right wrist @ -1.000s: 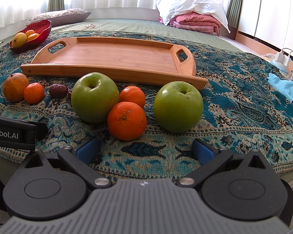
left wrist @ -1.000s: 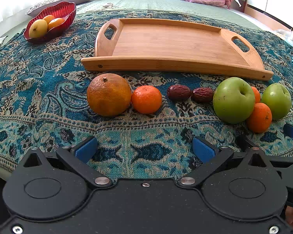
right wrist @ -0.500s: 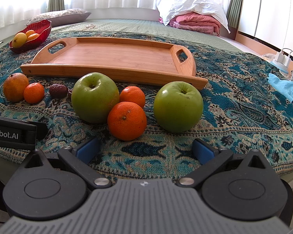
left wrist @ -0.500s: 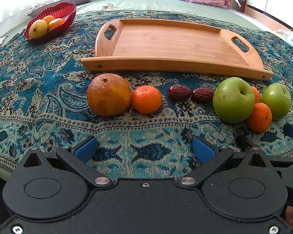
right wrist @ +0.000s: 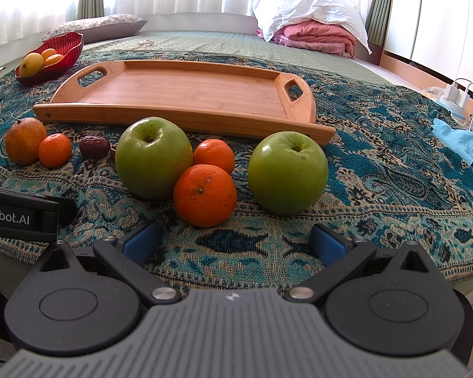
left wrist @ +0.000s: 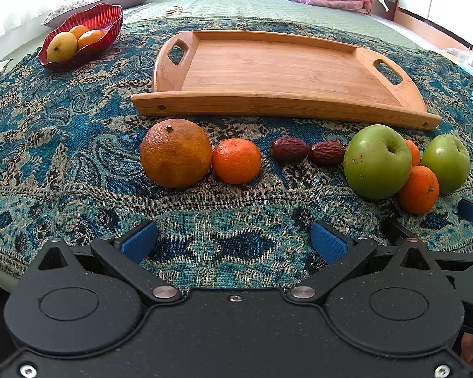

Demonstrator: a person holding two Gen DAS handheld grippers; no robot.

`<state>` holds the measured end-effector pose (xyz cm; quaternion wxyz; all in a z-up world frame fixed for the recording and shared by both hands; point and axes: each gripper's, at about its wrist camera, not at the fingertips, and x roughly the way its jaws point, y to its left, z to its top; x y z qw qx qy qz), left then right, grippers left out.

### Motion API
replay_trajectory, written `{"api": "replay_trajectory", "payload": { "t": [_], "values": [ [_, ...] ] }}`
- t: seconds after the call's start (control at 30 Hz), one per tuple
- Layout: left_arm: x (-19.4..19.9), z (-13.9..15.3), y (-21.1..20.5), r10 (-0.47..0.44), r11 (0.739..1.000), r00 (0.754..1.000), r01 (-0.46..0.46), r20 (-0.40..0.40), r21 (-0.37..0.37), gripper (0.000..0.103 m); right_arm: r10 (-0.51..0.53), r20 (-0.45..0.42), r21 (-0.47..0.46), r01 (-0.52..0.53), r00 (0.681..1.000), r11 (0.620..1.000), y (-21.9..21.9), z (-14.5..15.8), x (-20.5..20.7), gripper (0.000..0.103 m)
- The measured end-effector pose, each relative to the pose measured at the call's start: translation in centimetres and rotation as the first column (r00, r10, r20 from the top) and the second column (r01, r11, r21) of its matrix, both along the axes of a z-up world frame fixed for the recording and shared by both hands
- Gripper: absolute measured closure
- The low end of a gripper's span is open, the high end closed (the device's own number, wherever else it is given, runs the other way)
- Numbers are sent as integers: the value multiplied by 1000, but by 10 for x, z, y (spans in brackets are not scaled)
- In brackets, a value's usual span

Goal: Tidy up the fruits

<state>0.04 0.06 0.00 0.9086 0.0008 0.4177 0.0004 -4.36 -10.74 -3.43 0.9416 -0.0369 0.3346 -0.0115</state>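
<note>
At the far left a red ribbed glass bowl (left wrist: 82,36) holds a few yellow and orange fruits, well apart from everything else on the blue paisley cloth (left wrist: 63,145). Behind the fruit row lies the bare wooden handled tray (left wrist: 277,72), its long front rim just beyond the fruits.

In front of it, left to right: a large dull-orange rough-skinned orange (left wrist: 176,152) touching a small bright mandarin (left wrist: 236,160), then two wrinkled dark red dates (left wrist: 288,149) end to end, then a cluster of a big green apple (left wrist: 376,161), two mandarins and a second green apple (left wrist: 446,163).

The left tongs (left wrist: 233,241) hang spread wide and empty over the cloth's near edge, facing the orange and mandarin. The right tongs (right wrist: 235,241) are likewise spread and empty, with the front mandarin (right wrist: 205,195) just ahead of them.

Only the right view shows the rear mandarin (right wrist: 214,156) nearly whole; from the left it hides behind the apple. The right view also shows a light blue cloth (right wrist: 460,138) and a white charger (right wrist: 455,93) at far right, while its big apple covers the second date.
</note>
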Motion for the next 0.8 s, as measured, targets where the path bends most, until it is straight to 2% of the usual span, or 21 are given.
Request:
{"api": "replay_trajectory", "payload": {
  "t": [0.47, 0.8],
  "values": [
    [3, 1, 2, 2, 1000, 1000, -2, -1, -5, 0, 4, 5, 2, -4, 1000, 1000, -1, 2, 0, 0],
    [-8, 0, 5, -9, 1000, 998, 10, 69, -16, 0, 19, 62, 7, -20, 998, 1000, -5, 1, -9, 0]
  ]
}}
